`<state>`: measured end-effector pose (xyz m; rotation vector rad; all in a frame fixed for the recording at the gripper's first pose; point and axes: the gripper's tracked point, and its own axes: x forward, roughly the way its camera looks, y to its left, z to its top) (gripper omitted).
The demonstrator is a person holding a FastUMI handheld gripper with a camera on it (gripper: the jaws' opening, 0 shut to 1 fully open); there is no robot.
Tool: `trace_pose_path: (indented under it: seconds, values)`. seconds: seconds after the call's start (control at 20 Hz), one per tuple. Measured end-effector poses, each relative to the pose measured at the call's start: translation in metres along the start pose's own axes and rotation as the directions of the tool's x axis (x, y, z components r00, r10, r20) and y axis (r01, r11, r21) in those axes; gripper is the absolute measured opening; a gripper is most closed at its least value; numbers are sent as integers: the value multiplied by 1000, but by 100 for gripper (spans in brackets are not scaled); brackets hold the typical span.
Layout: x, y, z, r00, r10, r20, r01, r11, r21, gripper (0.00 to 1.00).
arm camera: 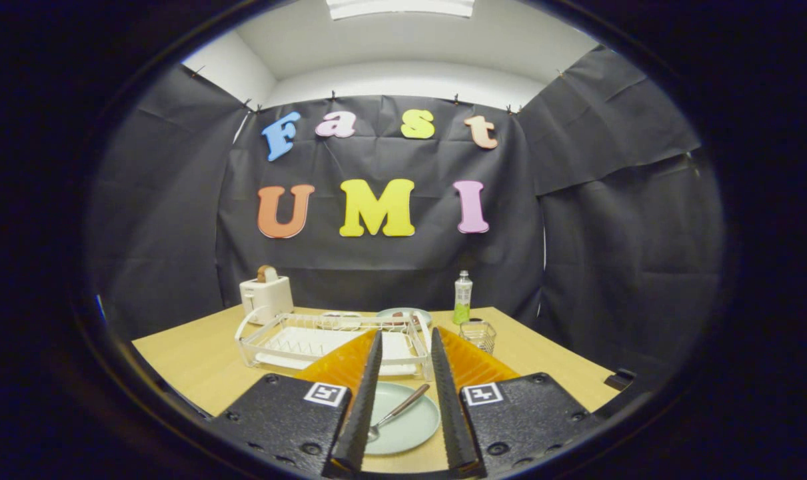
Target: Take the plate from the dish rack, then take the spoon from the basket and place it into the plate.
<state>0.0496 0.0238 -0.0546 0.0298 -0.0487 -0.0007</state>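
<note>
- Hovering above the table: gripper point(404, 400), fingers parted with a moderate gap and nothing clamped between them.
- Plate point(403, 419): pale green, flat on the table point(190, 360), seen in the gap between the fingers (the near rim runs behind each finger).
- Spoon point(395, 413): lying in the plate, bowl toward the near rim, brown handle slanting up and away; touching neither finger.
- Dish rack point(323, 340): white wire frame on a white tray, just beyond the plate, partly hidden by the fingertips.
- Basket point(478, 335): small wire one, just beside the rack's right end.
- Bottle point(462, 297): upright behind the basket, clear with green liquid low down.
- Second plate point(404, 315): behind the rack, contents too small to tell.
- Toaster point(265, 297): white, at the far left corner, bread standing in its slot.
</note>
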Motion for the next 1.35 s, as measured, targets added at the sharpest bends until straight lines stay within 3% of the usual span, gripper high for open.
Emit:
trace_pose_path:
  seconds: [0.1,0.35,0.9,1.35]
  values:
    - [-6,-2,3,1000,7,-13,-7,1000,6,59]
    - [-15,-14,9,1000,-16,-8,16,1000,8,98]
    - [-21,-31,-2,998,-42,-45,42,999,10,100]
    - [-32,-23,7,1000,-20,-22,20,1000,-3,100]
